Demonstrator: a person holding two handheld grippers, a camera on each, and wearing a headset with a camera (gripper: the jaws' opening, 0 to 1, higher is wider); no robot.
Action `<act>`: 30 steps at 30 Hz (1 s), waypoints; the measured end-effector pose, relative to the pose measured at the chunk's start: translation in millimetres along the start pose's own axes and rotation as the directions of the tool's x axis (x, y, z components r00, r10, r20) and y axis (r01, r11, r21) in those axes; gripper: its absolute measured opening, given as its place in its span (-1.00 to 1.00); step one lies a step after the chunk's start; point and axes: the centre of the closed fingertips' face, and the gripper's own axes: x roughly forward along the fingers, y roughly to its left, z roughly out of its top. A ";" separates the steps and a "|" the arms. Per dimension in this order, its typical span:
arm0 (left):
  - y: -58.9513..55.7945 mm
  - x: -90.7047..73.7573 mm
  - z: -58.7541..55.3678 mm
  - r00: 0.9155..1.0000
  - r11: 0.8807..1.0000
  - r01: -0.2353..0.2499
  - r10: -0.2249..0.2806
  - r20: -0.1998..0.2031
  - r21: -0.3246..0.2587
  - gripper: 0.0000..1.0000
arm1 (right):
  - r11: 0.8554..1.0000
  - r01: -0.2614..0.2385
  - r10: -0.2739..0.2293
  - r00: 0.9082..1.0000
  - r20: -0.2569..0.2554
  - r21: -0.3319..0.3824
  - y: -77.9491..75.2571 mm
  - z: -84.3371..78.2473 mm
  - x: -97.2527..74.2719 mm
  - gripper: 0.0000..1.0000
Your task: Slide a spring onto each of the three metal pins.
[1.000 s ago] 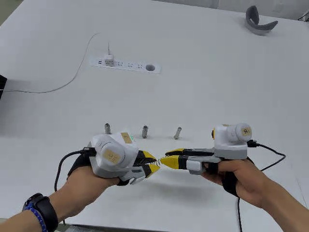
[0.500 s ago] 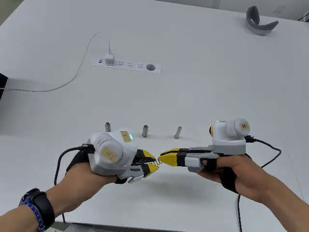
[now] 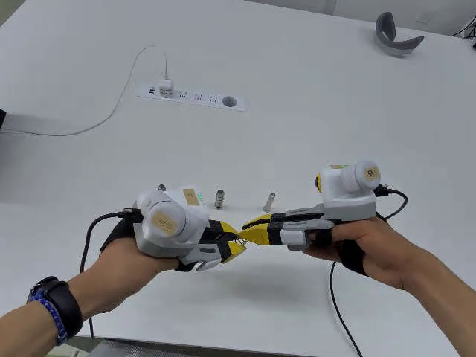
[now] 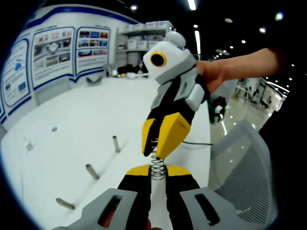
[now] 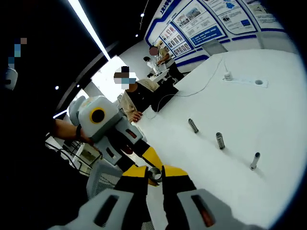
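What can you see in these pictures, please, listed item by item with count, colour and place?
table: one, white, under everything.
power strip: one, white, far left, with a cable.
curved band: one, grey, far right corner.
metal pins: three, silver, row beyond the grippers; two carry springs, the right-hand pin is bare.
loose spring: one, silver, in the air between both grippers' tips.
mesh chair: one, grey, at the table's edge.
left gripper: one, white, black and yellow, jaws shut on the loose spring.
right gripper: one, same colours, tips at the spring's other end.
hands: two, left hand and right hand, each holding a gripper; black watch on the left wrist.
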 end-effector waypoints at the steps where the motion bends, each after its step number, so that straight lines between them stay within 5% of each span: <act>1: 0.3 -0.1 0.6 1.000 1.000 0.001 -0.001 0.004 -0.004 -0.81 | 1.000 0.002 -0.002 1.000 -0.014 -0.021 1.2 0.9 0.1 -0.75; 9: 1.4 -4.7 6.7 1.000 1.000 0.006 -0.006 0.022 -0.008 -0.81 | 0.991 -0.001 -0.011 0.996 -0.094 -0.134 8.8 3.4 0.1 -0.74; 13: -0.1 -5.5 13.1 0.999 1.000 0.015 -0.015 0.038 -0.002 -0.81 | 0.970 -0.021 -0.029 0.979 -0.202 -0.243 5.2 -7.4 -3.6 -0.67; 24: -11.0 -2.0 17.7 0.997 0.998 0.061 -0.062 0.041 0.030 -0.81 | 0.945 -0.071 -0.023 0.959 -0.282 -0.318 9.8 -7.1 -9.6 -0.67; 30: -14.0 -0.4 19.0 0.996 0.996 0.081 -0.083 0.040 0.043 -0.81 | 0.924 -0.121 -0.016 0.936 -0.353 -0.363 14.8 -11.8 -11.6 -0.72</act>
